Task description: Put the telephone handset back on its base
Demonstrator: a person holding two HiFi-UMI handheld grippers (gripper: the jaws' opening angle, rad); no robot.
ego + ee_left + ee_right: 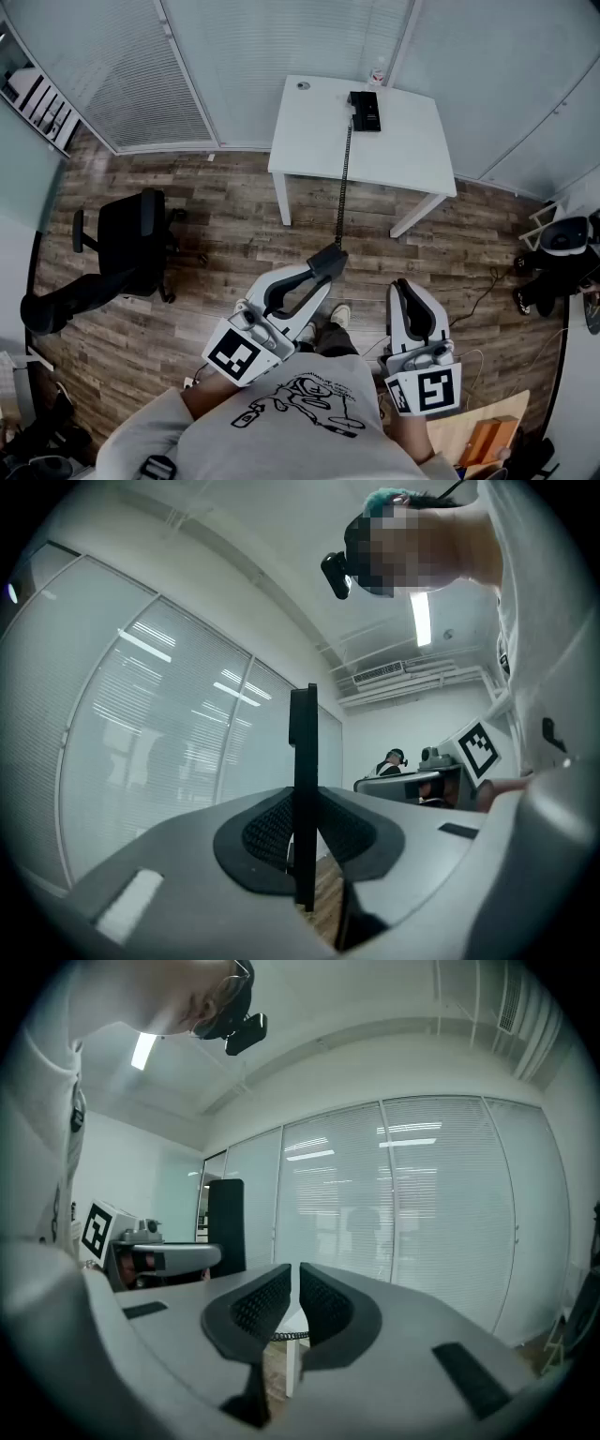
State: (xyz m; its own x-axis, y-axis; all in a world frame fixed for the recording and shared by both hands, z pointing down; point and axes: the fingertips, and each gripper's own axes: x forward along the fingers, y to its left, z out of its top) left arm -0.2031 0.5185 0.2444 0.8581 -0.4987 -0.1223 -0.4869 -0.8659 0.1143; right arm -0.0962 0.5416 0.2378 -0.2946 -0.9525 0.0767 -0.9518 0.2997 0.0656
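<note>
The black telephone base [365, 111] stands at the far side of the white table [403, 150]. Its coiled cord [344, 183] runs off the table's front edge down to the black handset [329, 259]. My left gripper [322, 270] is shut on that handset, well short of the table. In the left gripper view the handset [303, 742] stands upright, clamped between the pads. My right gripper [403, 285] is beside it, shut with nothing in it. In the right gripper view the right gripper [295, 1290] shows its pads nearly touching, with the cord [281, 1335] beyond them.
A black office chair [131, 239] stands on the wood floor at the left. Glass walls with blinds [234, 47] run behind the table. Cables [483, 295] and a white seat [562, 236] lie at the right, and a wooden box [487, 439] at the bottom right.
</note>
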